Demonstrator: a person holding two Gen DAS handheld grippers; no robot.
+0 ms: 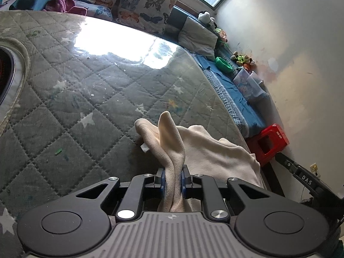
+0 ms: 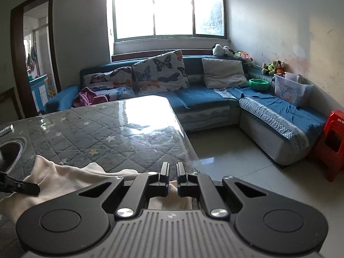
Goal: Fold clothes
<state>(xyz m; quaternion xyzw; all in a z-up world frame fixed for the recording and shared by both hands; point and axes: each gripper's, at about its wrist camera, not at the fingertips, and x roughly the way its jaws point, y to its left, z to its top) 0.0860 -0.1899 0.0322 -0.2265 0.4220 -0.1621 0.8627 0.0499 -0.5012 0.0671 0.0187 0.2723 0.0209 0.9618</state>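
Cream garment (image 1: 215, 150) lies bunched at the near right edge of the counter (image 1: 86, 86), on its quilted star-patterned cover under a glossy clear sheet. In the left wrist view, the left gripper (image 1: 173, 177) has its fingers closed on a raised ridge of the cloth, which stands up between the blue pads and peaks beyond them; the rest trails off to the right toward the counter edge. In the right wrist view, the right gripper (image 2: 172, 172) shows its fingers nearly together with a narrow gap; cream cloth sits just beneath and behind the tips, but whether any is pinched cannot be told. The same garment (image 2: 64, 176) spreads leftward there, where the other tool's black tip rests against it. Judgement: the cloth is crumpled, not folded flat. A sound fold calls for a secure pinch at a true edge or corner rather than a mid-cloth ridge, and even tension between both grips, keeping the fabric from sliding off the slick counter edge.
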